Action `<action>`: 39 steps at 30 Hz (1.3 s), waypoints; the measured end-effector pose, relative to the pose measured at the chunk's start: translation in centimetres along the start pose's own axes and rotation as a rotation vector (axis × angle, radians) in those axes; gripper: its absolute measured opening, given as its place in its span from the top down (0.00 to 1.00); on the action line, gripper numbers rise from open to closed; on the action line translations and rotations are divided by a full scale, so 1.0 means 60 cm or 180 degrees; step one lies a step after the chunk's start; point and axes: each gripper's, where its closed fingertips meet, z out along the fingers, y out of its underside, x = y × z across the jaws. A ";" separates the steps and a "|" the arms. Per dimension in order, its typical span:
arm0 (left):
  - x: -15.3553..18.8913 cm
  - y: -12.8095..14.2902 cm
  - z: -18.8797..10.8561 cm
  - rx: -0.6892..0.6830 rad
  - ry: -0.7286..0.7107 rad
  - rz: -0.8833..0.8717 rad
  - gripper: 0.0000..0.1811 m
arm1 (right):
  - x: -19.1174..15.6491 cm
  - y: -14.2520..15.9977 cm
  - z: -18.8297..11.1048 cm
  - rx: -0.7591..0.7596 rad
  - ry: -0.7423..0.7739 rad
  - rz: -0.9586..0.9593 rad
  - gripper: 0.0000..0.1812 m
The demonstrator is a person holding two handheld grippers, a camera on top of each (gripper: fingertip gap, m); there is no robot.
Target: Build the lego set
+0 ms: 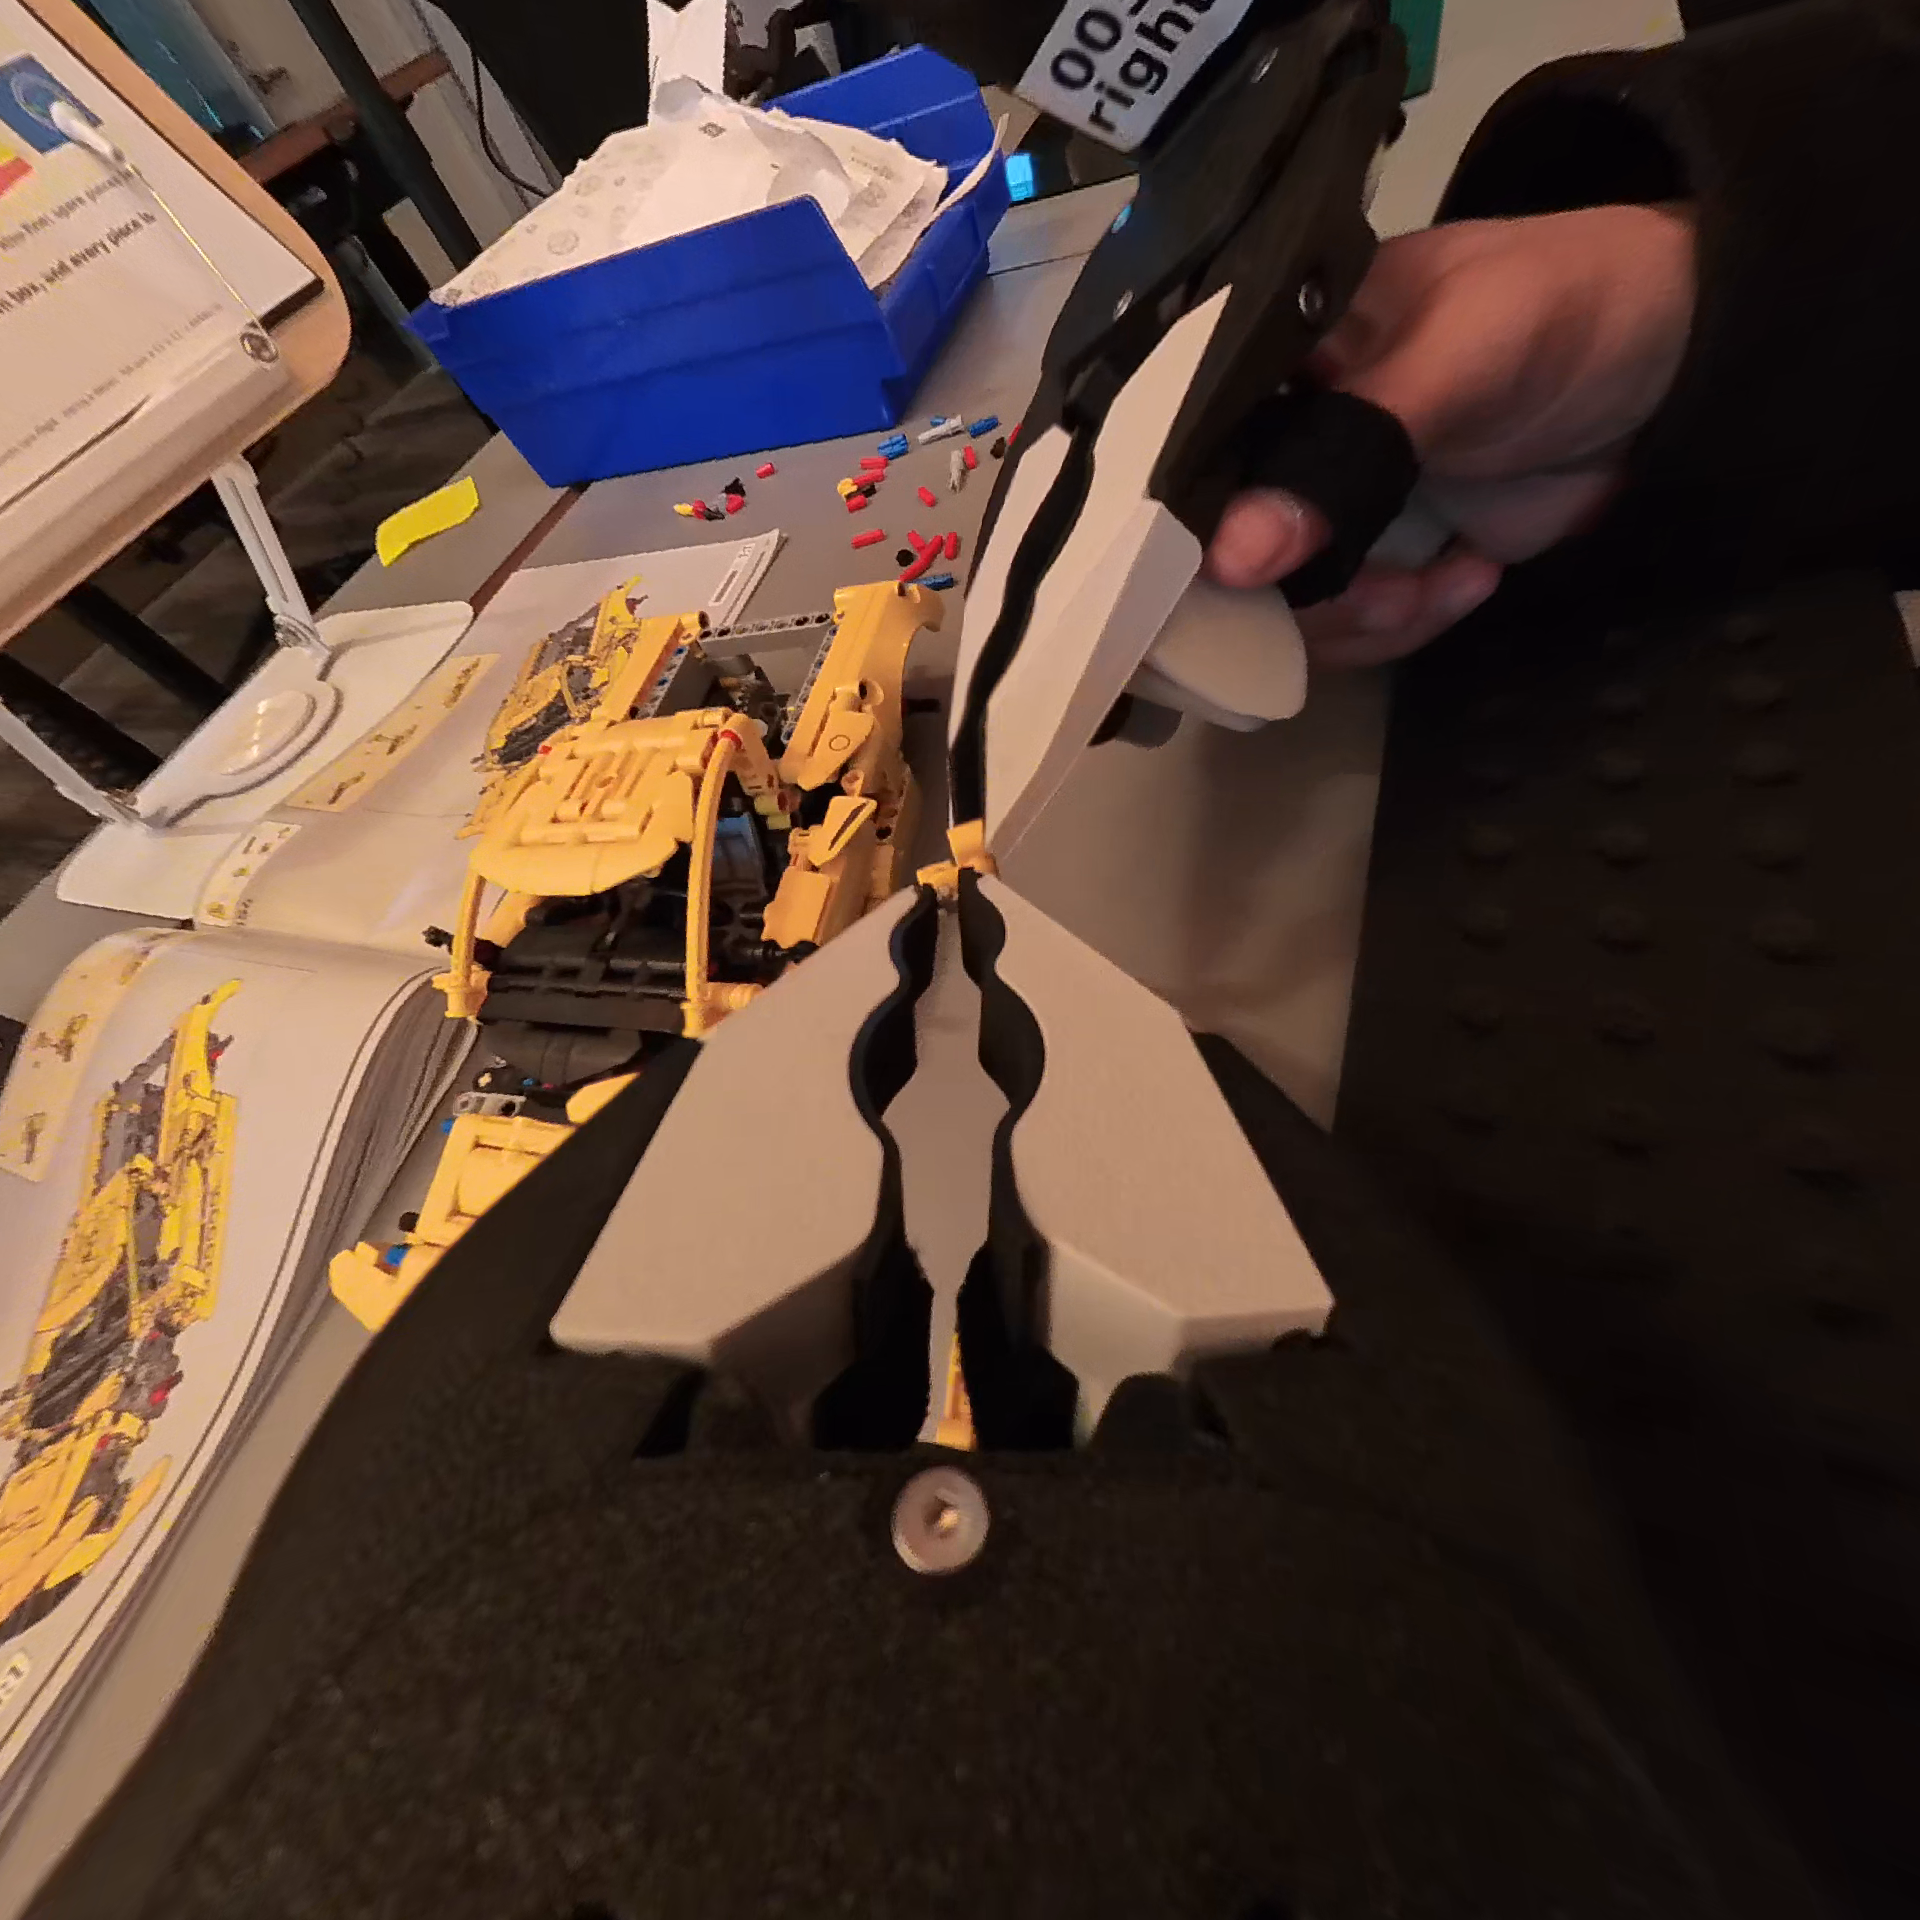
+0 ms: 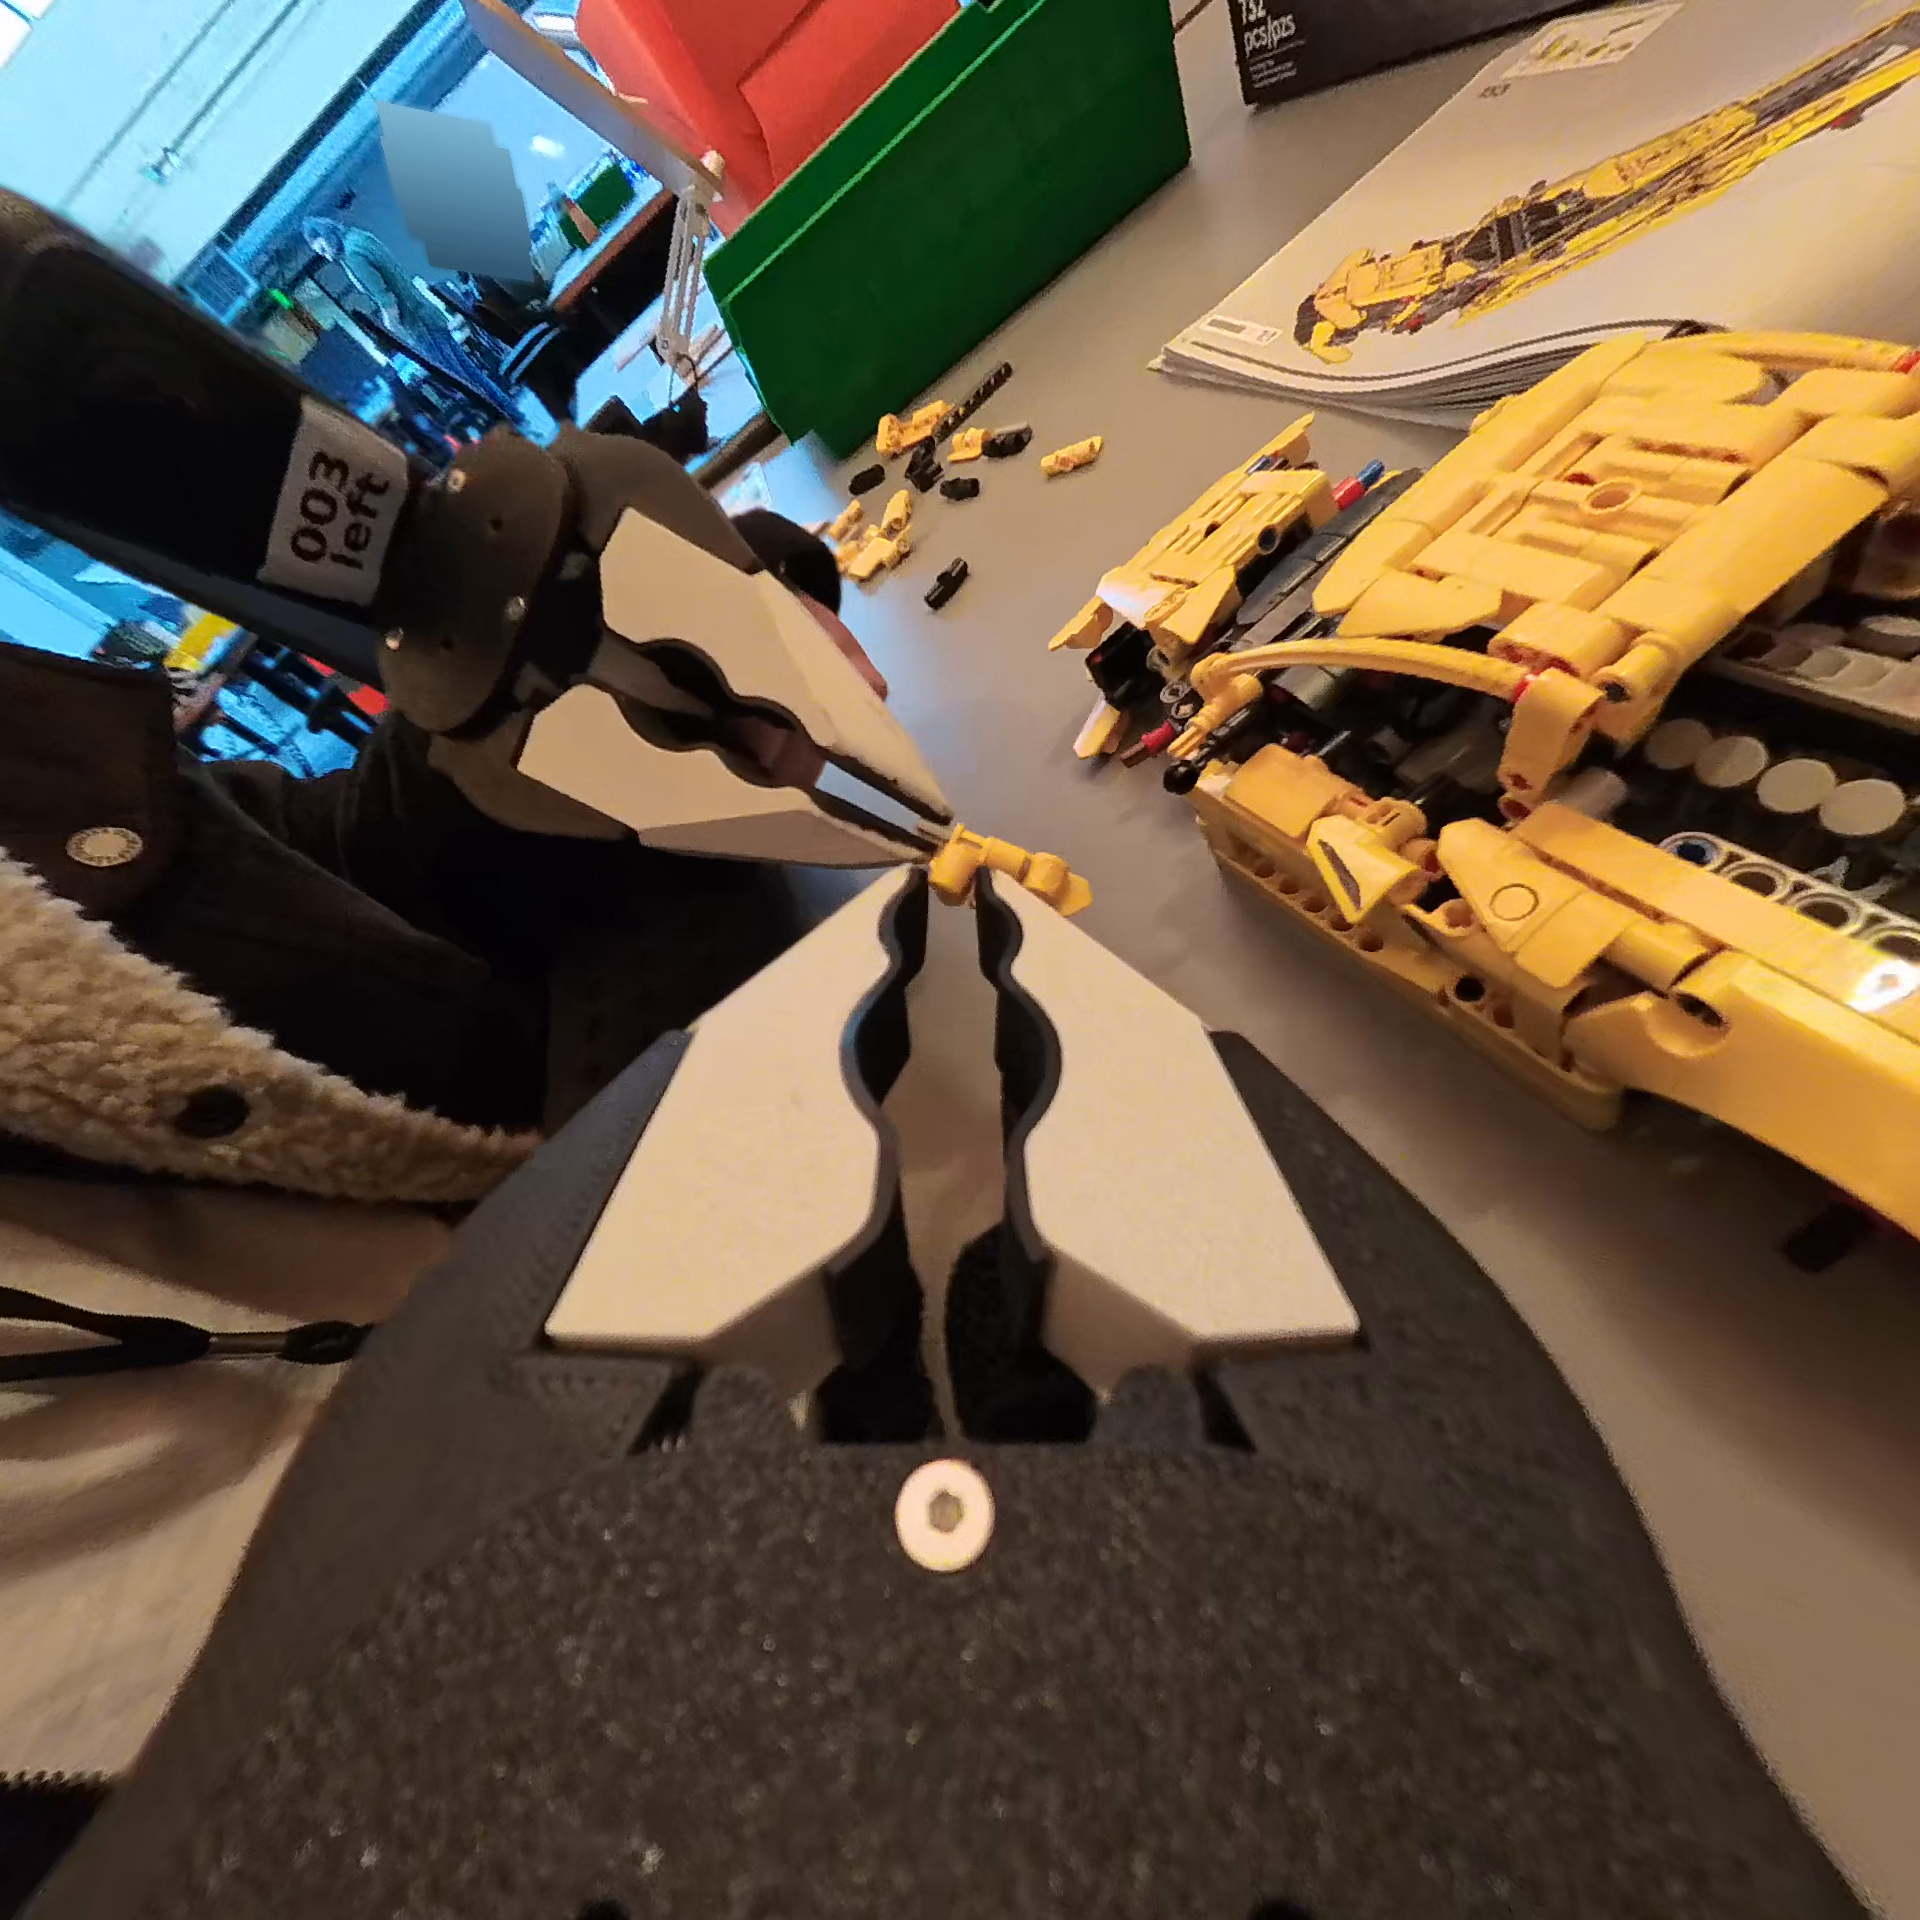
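Grippers meet in the air above the tabletop: left gripper [image 1: 948, 891] and right gripper [image 2: 951, 878] both pinch the small yellow connector piece [image 2: 1003, 864]. Better to press along its axis, slowly, beside the yellow model [image 2: 1558, 665].

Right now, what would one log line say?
left gripper: shut on small yellow piece | right gripper: shut on same piece | yellow model: on table, untouched

Mounted behind each tongs, close above the bench [image 2: 1039, 343], facing along the fingers. Both views share the small yellow piece [image 1: 969, 847] [image 2: 997, 868] and the yellow model [image 1: 665, 821] [image 2: 1558, 623].
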 end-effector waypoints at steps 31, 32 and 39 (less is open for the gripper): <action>-0.004 -0.082 -0.058 0.1068 0.0497 -0.0758 0.98 | -0.060 -0.057 -0.036 0.0740 -0.0556 -0.0514 0.79; -0.003 -0.093 -0.067 0.1219 0.0580 -0.0819 0.98 | -0.071 -0.056 -0.033 0.0734 -0.0662 -0.0528 0.78; 0.019 -0.131 -0.094 0.1709 0.0860 -0.0756 0.98 | -0.128 -0.070 -0.043 0.0974 -0.1135 -0.0665 0.86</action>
